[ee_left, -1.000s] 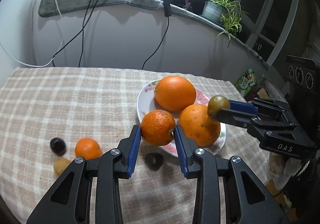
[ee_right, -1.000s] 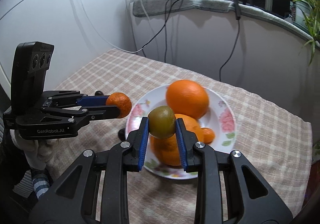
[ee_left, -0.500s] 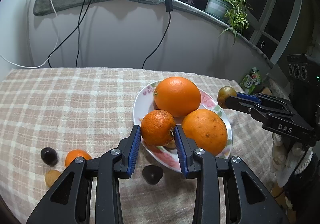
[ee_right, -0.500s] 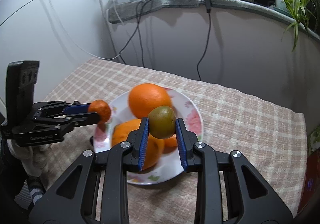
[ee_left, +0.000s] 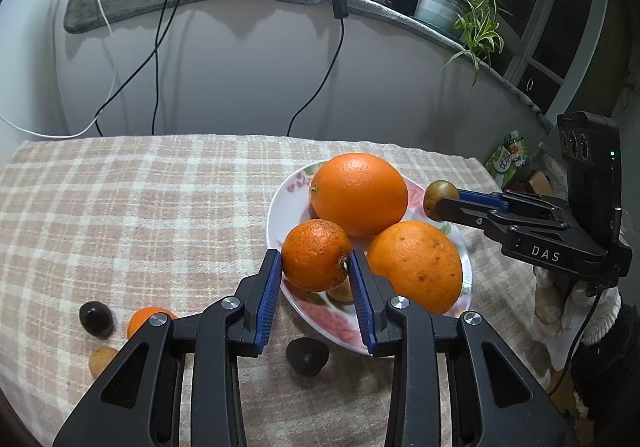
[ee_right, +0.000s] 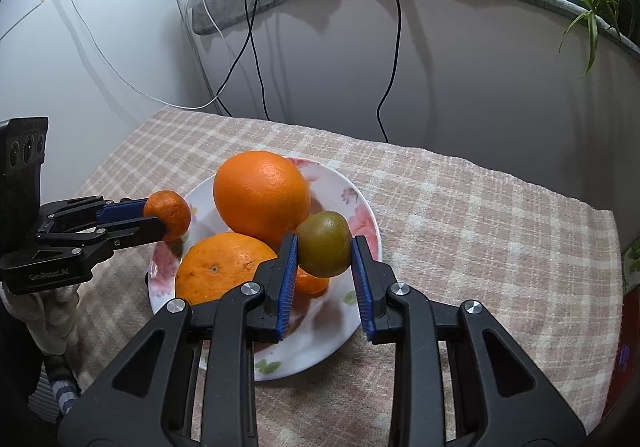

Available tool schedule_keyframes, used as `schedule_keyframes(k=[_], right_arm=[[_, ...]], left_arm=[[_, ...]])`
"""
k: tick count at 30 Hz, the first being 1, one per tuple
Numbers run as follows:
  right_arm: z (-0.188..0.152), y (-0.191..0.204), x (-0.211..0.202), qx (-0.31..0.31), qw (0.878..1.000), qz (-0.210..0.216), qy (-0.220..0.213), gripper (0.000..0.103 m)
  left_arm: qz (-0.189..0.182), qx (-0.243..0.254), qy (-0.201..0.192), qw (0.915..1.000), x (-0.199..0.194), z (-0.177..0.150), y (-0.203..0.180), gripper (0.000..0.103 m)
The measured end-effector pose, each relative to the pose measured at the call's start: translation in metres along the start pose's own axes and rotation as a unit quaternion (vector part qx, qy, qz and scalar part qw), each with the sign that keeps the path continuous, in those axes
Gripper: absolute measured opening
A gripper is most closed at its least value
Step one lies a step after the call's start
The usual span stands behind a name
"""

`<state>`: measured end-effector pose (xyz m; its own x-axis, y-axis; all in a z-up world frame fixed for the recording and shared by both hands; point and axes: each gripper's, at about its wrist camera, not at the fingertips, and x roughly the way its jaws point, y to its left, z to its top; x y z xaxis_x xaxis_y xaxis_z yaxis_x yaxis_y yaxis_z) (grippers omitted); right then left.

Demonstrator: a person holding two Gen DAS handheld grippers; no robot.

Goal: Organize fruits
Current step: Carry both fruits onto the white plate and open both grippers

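Note:
A flowered white plate point(ee_left: 280, 203) point(ee_right: 360, 207) on the checked tablecloth holds two big oranges point(ee_left: 360, 193) point(ee_left: 416, 267) and a small orange fruit point(ee_right: 312, 283). My left gripper point(ee_left: 316, 273) is shut on a small mandarin point(ee_left: 316, 253), held above the plate's near left rim; it also shows in the right wrist view point(ee_right: 168, 213). My right gripper point(ee_right: 324, 249) is shut on a green-brown kiwi point(ee_right: 324, 243), held above the plate's right side; the kiwi also shows in the left wrist view point(ee_left: 440, 195).
On the cloth left of the plate lie a small mandarin point(ee_left: 140, 319), a dark round fruit point(ee_left: 95, 318), a tan fruit point(ee_left: 100, 361) and a dark fruit point(ee_left: 307, 355) by the plate's near rim. Cables hang down the back wall. A potted plant point(ee_left: 444, 3) stands on the ledge.
Both grippers have drawn back and risen a little from the plate with their fruits. The right gripper with the kiwi has shifted toward the plate's right edge.

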<state>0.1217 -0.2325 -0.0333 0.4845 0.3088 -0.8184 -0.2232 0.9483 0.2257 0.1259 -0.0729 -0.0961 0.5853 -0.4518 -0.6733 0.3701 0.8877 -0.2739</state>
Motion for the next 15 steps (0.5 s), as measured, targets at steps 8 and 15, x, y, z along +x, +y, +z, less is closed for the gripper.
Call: schedule_keyframes(k=[8,15], right_arm=[[0.001,0.0014,0.0018,-0.002,1.0,-0.001,0.001,0.028],[0.0024,0.0031,-0.0016,-0.005,1.0,-0.009,-0.011,0.068]], left_arm=[[0.0,0.0,-0.008,1.0,-0.0039,0.0032,-0.0008,0.033],[0.001,-0.003,-0.008,1.0,-0.0055,0.0019,0.0013,0.033]])
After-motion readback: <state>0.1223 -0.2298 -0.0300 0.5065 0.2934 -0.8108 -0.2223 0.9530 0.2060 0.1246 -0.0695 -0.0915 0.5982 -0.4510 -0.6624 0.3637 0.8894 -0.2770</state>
